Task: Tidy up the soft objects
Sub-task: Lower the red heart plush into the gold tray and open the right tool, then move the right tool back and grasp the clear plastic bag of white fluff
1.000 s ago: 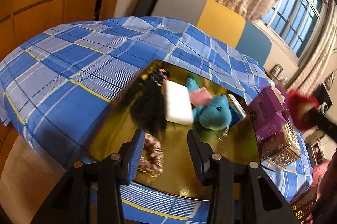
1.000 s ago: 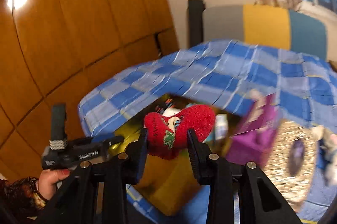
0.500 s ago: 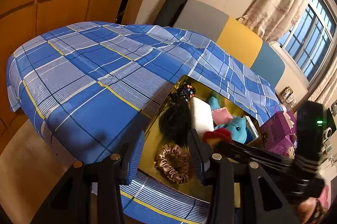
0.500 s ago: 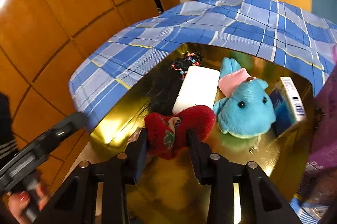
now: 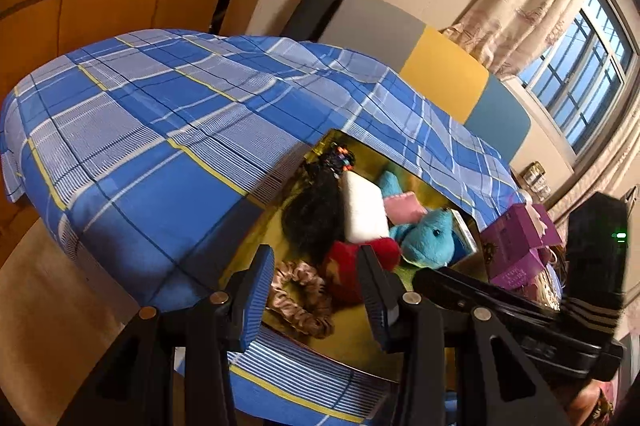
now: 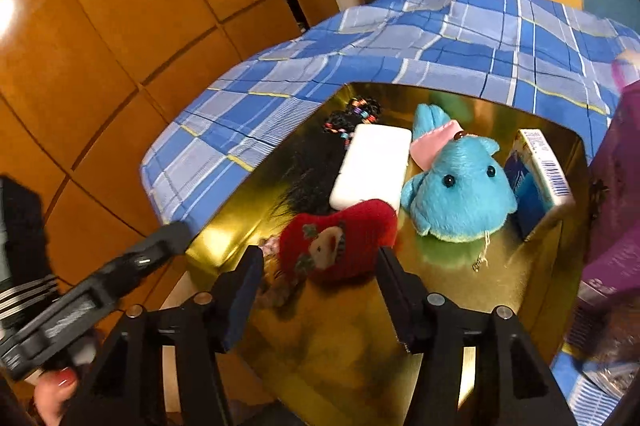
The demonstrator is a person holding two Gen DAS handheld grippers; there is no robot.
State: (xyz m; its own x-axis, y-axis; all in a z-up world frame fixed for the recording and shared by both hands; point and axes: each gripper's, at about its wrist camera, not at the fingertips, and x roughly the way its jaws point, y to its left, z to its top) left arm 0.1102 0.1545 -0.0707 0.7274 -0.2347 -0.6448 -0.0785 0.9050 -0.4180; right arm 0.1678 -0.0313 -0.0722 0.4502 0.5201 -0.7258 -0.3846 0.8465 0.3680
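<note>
Gold, glossy and square, the shallow cardboard tray sits on the blue plaid bedspread and already holds most of my soft things. Biggest is the turquoise plush animal, then the white foam block beside it, then the red knitted plush heart, lying on the tray floor with its long axis running across my right gripper. It lies just ahead of those jaws, which are opening; I see the pads clear of it on both sides. My left gripper hangs half-spread and empty at the tray's near edge, the brown satin scrunchie lying beyond its fingers, so I judge that hand nearer the scrunchie.
</note>
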